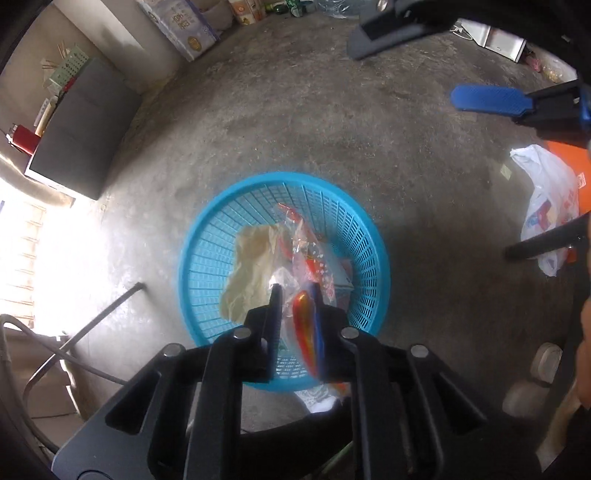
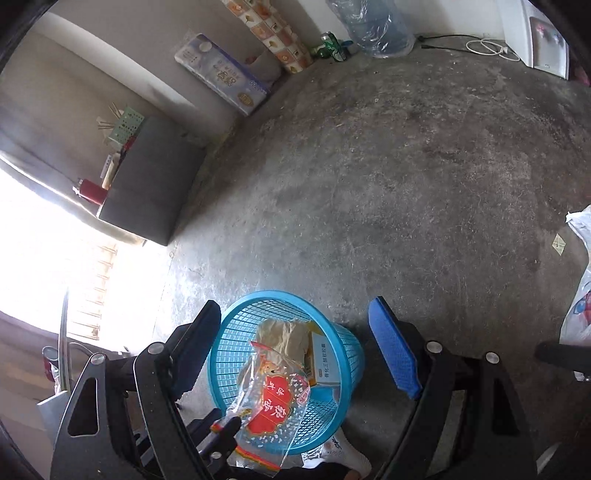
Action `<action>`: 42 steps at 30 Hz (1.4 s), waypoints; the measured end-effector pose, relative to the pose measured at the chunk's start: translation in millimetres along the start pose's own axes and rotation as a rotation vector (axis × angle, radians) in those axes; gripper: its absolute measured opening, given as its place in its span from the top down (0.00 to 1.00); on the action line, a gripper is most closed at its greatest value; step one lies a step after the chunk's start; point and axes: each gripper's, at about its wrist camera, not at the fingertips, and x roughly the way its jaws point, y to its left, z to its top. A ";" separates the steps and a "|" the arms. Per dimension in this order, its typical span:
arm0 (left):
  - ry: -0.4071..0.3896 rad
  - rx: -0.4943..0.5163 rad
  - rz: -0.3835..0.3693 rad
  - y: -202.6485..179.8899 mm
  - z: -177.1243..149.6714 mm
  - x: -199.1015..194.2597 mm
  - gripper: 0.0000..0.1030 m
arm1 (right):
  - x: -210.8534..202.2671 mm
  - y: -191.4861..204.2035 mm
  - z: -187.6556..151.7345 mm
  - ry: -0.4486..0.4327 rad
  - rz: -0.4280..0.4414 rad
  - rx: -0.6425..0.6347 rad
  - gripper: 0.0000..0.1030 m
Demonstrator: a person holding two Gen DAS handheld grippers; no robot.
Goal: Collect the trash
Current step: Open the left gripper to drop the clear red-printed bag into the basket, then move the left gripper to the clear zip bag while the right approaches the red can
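A round blue plastic basket (image 1: 207,240) stands on the concrete floor and holds crumpled brown paper (image 1: 247,266) and a small carton (image 2: 322,363). My left gripper (image 1: 295,291) points down over the basket, shut on a clear plastic wrapper with red print (image 1: 304,254). The wrapper (image 2: 273,402) hangs across the basket's near rim (image 2: 347,332), and the left gripper (image 2: 229,424) pinches its lower corner. My right gripper (image 2: 295,306) hovers above the basket, open with nothing between its black finger and blue pad (image 2: 391,343). In the left wrist view the right gripper (image 1: 402,74) sits high at the upper right.
A white plastic bag (image 1: 546,210) lies on the floor to the right, beside something orange. A dark grey box (image 2: 155,184) stands against the left wall, with a tissue pack (image 2: 225,74), cans (image 2: 332,46) and a water jug (image 2: 373,26) along the far wall. A white shoe (image 2: 347,456) is beside the basket.
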 end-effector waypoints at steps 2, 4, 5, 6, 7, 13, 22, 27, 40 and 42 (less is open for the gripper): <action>0.038 -0.026 -0.040 4.4 0.3 20.5 0.87 | 1.6 2.9 -1.3 0.007 0.005 -0.009 0.22; 0.072 -0.078 -0.088 14.7 3.0 40.3 0.86 | 4.3 5.0 -3.2 0.015 0.007 -0.014 0.22; 0.091 -0.080 -0.054 17.7 2.5 50.7 0.85 | 5.9 6.1 -4.4 0.021 0.010 -0.016 0.22; 0.105 -0.067 -0.020 19.2 3.5 59.9 0.84 | 6.9 6.8 -5.3 0.026 0.013 -0.016 0.22; 0.108 -0.050 0.009 19.3 3.6 67.5 0.83 | 8.0 7.3 -6.3 0.028 0.014 -0.016 0.22; 0.065 0.194 0.158 -4.8 11.2 87.1 0.80 | 12.9 12.0 -10.6 0.046 0.018 -0.025 0.22; 0.139 0.156 0.162 18.0 5.0 103.6 0.41 | 14.3 18.2 -12.6 0.055 0.022 -0.040 0.22; 0.061 0.101 0.062 20.9 13.0 63.2 0.41 | 3.3 23.5 -9.6 0.040 0.037 -0.041 0.22; -0.217 -0.171 -0.315 22.9 13.3 -89.7 0.41 | -149.7 24.8 26.9 -0.299 0.152 0.019 0.22; -0.320 -0.197 -0.386 27.5 1.3 -133.8 0.41 | -176.1 37.2 25.7 -0.315 0.218 -0.014 0.22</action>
